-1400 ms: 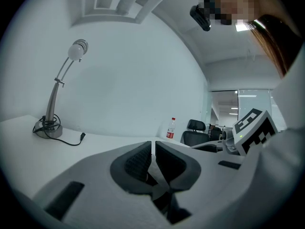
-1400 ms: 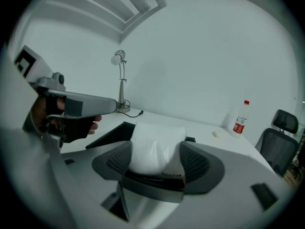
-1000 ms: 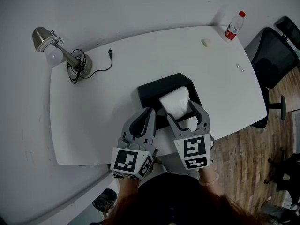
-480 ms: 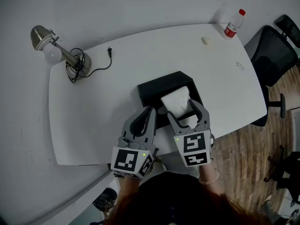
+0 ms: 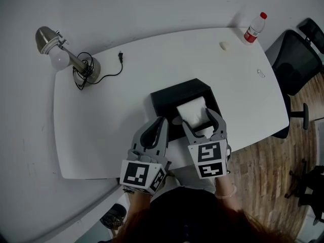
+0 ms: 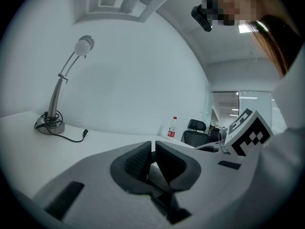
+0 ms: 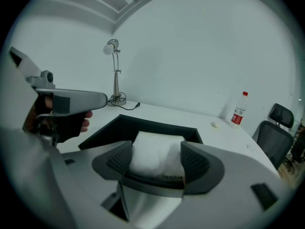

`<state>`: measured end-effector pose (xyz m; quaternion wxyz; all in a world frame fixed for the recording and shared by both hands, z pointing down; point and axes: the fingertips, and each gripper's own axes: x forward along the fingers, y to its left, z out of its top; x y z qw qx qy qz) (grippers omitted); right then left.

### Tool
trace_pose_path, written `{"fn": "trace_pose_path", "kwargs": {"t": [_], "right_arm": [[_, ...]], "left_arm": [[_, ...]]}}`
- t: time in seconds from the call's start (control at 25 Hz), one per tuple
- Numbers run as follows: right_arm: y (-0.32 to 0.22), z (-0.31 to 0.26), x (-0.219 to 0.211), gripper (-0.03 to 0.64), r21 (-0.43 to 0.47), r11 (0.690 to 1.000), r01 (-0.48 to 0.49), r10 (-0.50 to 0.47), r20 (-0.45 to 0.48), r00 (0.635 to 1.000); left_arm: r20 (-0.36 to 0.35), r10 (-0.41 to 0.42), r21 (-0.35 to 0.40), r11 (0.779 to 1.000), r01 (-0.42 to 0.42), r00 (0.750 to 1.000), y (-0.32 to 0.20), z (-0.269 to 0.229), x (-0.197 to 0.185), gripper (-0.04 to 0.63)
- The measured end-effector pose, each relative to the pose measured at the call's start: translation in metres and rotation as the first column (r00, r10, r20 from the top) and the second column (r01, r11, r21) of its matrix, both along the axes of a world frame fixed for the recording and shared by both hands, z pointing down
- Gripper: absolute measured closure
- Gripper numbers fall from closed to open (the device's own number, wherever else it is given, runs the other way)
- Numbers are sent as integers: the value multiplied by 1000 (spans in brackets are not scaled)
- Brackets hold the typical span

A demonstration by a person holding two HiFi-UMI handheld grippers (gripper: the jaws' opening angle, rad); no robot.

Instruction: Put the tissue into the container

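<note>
A white tissue pack [image 5: 193, 111] sits between the jaws of my right gripper [image 5: 196, 117], which is shut on it. The pack hangs over the open black container [image 5: 174, 96] at the table's near side, its lower end inside the walls. In the right gripper view both ribbed pads press the tissue pack [image 7: 157, 151] at its sides, with the container [image 7: 143, 126] just beyond and my right gripper [image 7: 157, 160] above it. My left gripper [image 5: 161, 121] rests beside the container's near left corner. Its jaws stand shut with nothing between them in the left gripper view [image 6: 153, 157].
A desk lamp [image 5: 61, 57] with a coiled cord stands at the far left, its plug [image 5: 120, 56] lying loose. A red-capped bottle [image 5: 254, 28] and a small white object [image 5: 223, 46] are at the far right. An office chair [image 5: 296, 59] stands beyond the table's right edge.
The tissue pack has gone lower into the container with the right gripper; less of it shows above the walls. The left gripper has stayed put.
</note>
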<state>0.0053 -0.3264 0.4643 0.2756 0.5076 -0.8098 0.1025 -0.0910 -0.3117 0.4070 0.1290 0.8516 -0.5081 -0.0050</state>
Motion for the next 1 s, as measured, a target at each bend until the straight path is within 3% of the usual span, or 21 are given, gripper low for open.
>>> {"fn": "trace_pose_path", "kwargs": {"t": [0.4, 0.56, 1.0], "right_arm": [[1, -8, 0, 289, 44, 999, -5, 4, 27, 1000], [5, -19, 3, 381, 104, 994, -26, 24, 22, 999], [31, -39, -1, 488, 188, 982, -13, 15, -9, 1000]], "left_arm": [[4, -16, 11, 1000, 16, 1000, 10, -5, -9, 551], [12, -26, 23, 999, 26, 1000, 19, -9, -15, 551], [71, -68, 71, 995, 63, 995, 50, -22, -27, 551]]}}
